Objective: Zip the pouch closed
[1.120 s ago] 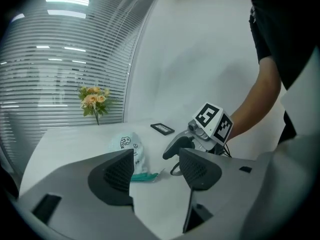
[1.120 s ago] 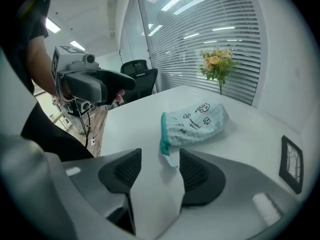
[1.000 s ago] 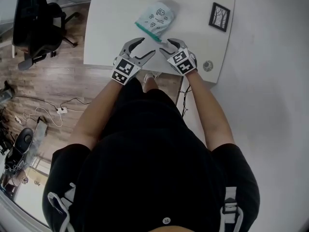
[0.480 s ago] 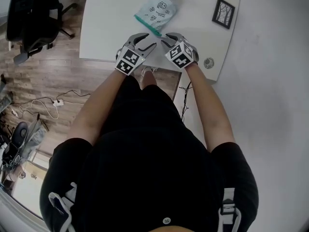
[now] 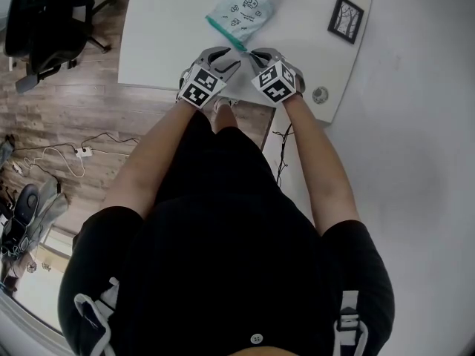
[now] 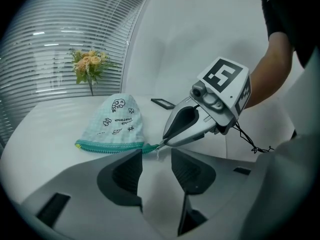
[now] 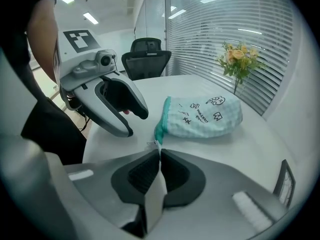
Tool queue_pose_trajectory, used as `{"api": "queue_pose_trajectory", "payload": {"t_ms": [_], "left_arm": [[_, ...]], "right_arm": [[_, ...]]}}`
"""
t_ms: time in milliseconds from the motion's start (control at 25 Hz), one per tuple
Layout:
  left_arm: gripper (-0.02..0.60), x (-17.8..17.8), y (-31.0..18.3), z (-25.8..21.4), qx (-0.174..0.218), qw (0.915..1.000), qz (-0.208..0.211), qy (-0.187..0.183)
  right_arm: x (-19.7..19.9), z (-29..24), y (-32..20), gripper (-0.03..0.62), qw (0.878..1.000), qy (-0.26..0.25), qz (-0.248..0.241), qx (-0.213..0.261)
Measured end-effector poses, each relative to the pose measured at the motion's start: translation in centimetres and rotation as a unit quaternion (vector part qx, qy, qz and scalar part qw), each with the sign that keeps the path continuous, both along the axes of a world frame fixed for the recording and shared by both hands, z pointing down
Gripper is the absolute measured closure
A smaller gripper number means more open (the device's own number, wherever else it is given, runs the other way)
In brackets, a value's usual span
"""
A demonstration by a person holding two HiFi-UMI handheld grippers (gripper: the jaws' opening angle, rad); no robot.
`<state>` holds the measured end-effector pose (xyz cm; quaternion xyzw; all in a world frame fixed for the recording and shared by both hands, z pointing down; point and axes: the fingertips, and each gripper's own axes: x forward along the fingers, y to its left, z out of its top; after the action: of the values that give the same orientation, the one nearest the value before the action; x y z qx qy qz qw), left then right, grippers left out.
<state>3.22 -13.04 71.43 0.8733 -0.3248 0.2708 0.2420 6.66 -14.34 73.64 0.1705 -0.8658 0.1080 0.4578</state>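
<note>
A pale mint pouch (image 5: 241, 10) with doodle prints lies on the white table (image 5: 163, 43), its teal zipper (image 6: 110, 146) along the near edge. In the right gripper view the pouch (image 7: 202, 116) lies just ahead. My right gripper (image 7: 159, 154) is shut on the small tab at the zipper's near end. My left gripper (image 6: 156, 156) is open right beside that end. Its jaws have just been closing, and the tab hangs just ahead of their gap, untouched. The two grippers' tips nearly meet (image 5: 234, 58) (image 5: 251, 54).
A small black picture frame (image 5: 346, 19) lies at the table's right end, near a round grommet (image 5: 320, 95). A vase of flowers (image 6: 89, 64) stands beyond the pouch. An office chair (image 5: 44, 21) is on the wood floor to the left.
Both grippers moved up to the pouch's zipper end. The right jaws went from wide open to shut on the tab. The left jaws narrowed and sank toward the table.
</note>
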Motion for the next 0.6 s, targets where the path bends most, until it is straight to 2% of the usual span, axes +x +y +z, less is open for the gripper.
{"api": "queue_pose_trajectory", "payload": {"t_ms": [400,520,600], "left_arm": [[0.423,0.1,-0.4,1.3,-0.003,1.0,-0.006,0.002],[0.447,0.0,-0.5,1.5,-0.006,0.9999,-0.013,0.003],[0.487,-0.4,-0.7,1.3,-0.008,0.9997,-0.021,-0.002]], "right_arm": [[-1.8,-2.0,0.4,0.577,0.999,-0.041,0.005,-0.016],[-2.2,-2.4,0.4,0.579,0.998,-0.053,0.008,-0.021],[-2.5,-2.4,0.4,0.579,0.998,-0.055,0.006,-0.024]]}}
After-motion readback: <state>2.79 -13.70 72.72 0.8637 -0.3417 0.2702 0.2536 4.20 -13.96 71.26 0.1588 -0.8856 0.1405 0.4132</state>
